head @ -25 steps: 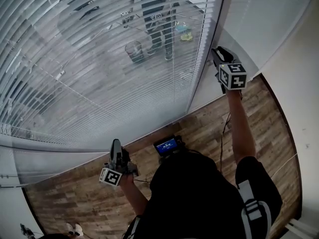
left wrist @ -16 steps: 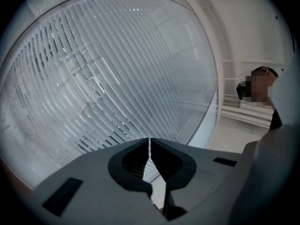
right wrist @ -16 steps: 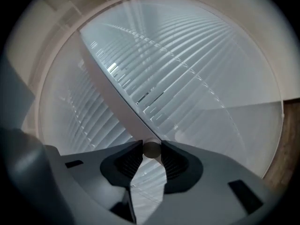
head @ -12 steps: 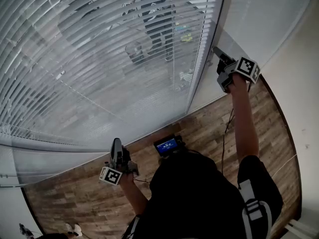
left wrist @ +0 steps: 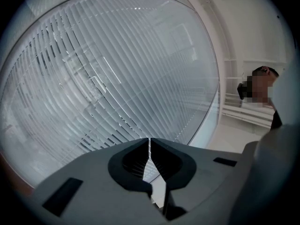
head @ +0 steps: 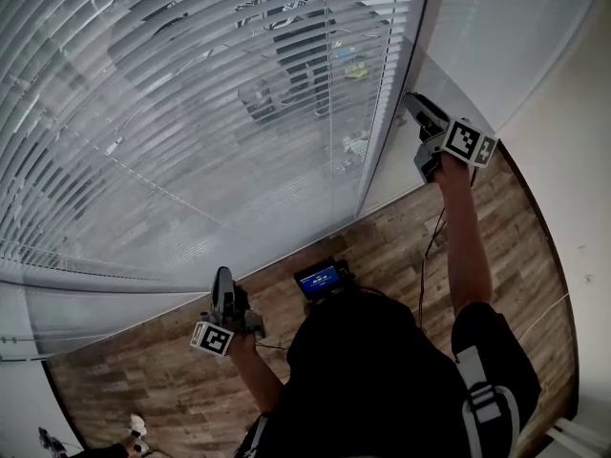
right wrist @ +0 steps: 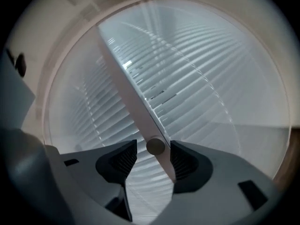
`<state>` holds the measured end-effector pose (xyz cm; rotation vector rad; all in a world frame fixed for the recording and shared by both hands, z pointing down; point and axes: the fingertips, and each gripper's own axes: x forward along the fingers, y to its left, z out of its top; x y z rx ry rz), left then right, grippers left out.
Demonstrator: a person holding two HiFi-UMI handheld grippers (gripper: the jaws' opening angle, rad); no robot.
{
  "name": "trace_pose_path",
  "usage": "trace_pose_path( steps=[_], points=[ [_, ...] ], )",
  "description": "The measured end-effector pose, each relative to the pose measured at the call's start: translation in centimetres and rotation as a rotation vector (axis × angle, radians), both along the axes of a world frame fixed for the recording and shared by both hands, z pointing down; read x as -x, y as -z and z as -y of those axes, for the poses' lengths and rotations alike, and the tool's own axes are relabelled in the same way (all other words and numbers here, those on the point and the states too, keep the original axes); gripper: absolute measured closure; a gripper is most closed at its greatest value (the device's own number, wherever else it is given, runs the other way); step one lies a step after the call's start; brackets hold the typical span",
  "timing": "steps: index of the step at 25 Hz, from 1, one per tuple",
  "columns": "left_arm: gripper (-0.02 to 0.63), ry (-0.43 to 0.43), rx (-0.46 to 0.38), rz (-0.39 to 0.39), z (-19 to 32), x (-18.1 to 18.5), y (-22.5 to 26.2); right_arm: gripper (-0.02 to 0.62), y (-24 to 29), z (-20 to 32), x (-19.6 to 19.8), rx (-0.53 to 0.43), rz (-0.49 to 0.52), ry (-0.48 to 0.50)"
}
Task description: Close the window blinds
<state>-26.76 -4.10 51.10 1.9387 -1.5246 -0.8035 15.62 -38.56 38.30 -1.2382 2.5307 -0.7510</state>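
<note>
Now your right gripper (head: 412, 103) looks different from a second ago. Its marker cube faced the head camera squarely then. It now sits rolled over and tipped toward the wall, though the hand is at much the same spot high on the window's right edge. The jaws have just been opening. In the right gripper view (right wrist: 153, 149) they stand spread, with the round end of the pale tilt wand (right wrist: 126, 93) between the pads and not clamped. A clear gap shows on the left pad's side.

Your left gripper (head: 222, 280) has not shifted: it is low, by your waist, pointing at the window. Its fingers are pressed together on nothing (left wrist: 149, 146).

The window blinds (head: 191, 113) hang in front of you and fill most of every view. Their slats are angled so that dark shapes behind the glass show through in the upper middle, much as before. A narrower blind hangs to the right of the white window post (head: 401, 141).

Below is a floor of wood-patterned planks (head: 401, 246), and a plain white wall (head: 573, 179) closes the right side. A small device with a lit blue screen (head: 320, 279) sits just in front of your chest, and a thin cable (head: 427, 256) trails down along your right arm. Another person (left wrist: 276, 121) stands at the right edge of the left gripper view.
</note>
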Motion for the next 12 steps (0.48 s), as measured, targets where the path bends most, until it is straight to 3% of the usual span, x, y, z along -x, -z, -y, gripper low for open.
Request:
trace_pose_path(
  steps=[5,7,11,12],
  points=[
    [0.600,0.001,0.007,0.002,0.0,0.1,-0.6,0.390,0.0,-0.9,0.5,-0.293,-0.677,-0.129],
    [0.600,-0.002,0.010,0.005,0.3,-0.1,-0.6,0.391,0.4,-0.7,1.0,-0.377,-0.881,-0.166],
    [0.600,0.000,0.015,0.006,0.4,-0.2,-0.7,0.401,0.0,-0.2,1.4,-0.417,-1.091,-0.192],
    [0.600,0.002,0.018,0.007,0.4,0.0,-0.7,0.463,0.1,-0.2,1.4,-0.420,-1.112,-0.201]
  ],
)
